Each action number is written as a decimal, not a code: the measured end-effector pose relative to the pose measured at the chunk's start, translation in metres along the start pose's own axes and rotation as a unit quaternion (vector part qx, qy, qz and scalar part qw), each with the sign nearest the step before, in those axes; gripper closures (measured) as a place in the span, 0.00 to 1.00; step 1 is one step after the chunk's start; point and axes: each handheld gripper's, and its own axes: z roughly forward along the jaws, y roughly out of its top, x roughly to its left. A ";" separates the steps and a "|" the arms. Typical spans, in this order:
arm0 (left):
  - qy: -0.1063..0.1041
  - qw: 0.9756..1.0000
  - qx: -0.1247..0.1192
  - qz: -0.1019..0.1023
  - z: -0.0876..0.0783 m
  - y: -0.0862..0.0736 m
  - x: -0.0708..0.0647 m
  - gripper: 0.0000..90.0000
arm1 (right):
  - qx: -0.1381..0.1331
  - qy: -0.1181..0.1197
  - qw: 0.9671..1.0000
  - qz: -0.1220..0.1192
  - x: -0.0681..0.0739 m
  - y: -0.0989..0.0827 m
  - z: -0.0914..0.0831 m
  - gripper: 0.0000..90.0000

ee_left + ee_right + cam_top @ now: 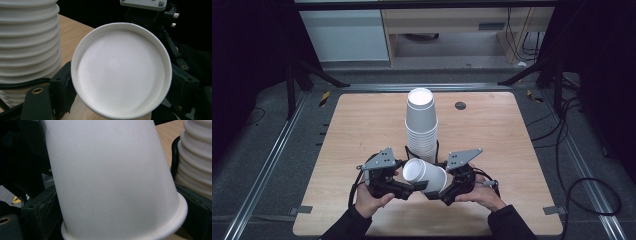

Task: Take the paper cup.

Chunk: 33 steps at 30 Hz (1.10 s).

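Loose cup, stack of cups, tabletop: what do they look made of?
Loose cup: likely paper, matte white, with a thin rolled rim and a faint wall seam in the left gripper view; foam can't be ruled out. Stack of cups: same matte white look, rolled rims ridged one over another. Tabletop: pale wood-grain surface, probably laminate board, low sheen.

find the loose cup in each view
High view: loose cup low centre, lying tilted between both grippers.
Left gripper view: centre, seen end-on.
Right gripper view: its side wall, centre.
Shared landmark: the cup stack, far left, far right.
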 end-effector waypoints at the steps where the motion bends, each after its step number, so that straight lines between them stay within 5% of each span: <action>1: 0.000 1.000 0.001 0.001 0.000 0.000 0.000 0.24 | 0.000 0.001 1.000 -0.001 0.000 0.000 0.000 0.05; 33: -0.018 1.000 0.017 -0.003 0.007 -0.002 0.000 0.19 | 0.031 0.004 0.999 -0.012 0.001 0.000 0.003 0.11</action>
